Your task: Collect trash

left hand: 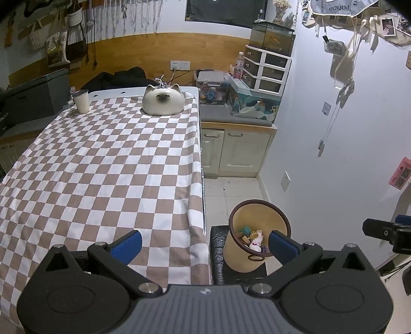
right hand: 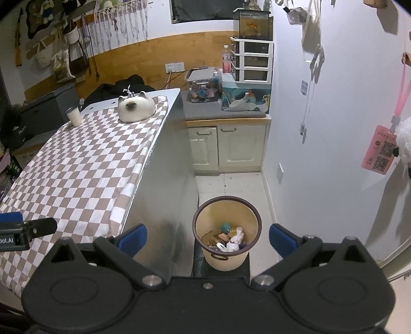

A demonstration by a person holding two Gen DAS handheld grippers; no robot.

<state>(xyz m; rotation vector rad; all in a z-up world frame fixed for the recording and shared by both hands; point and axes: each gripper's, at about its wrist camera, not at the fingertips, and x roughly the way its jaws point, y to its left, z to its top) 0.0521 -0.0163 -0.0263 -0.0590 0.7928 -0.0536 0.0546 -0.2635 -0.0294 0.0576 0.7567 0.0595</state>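
Trash [right hand: 229,237] fills the bin [right hand: 203,214] (floor-level); both grippers [left hand: 204,244] [right hand: 208,237] spread apart, holding nothing.

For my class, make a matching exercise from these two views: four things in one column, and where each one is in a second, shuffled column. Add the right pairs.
Things
1. cup
2. cat bowl
3. bin
4. fish tank

Places
A. on top of the white drawer unit
B. low beside the table, trash inside
C. far left corner of the checked cloth
D. far end of the cloth, near the table's right edge

Pairs: 1-C, 2-D, 3-B, 4-A
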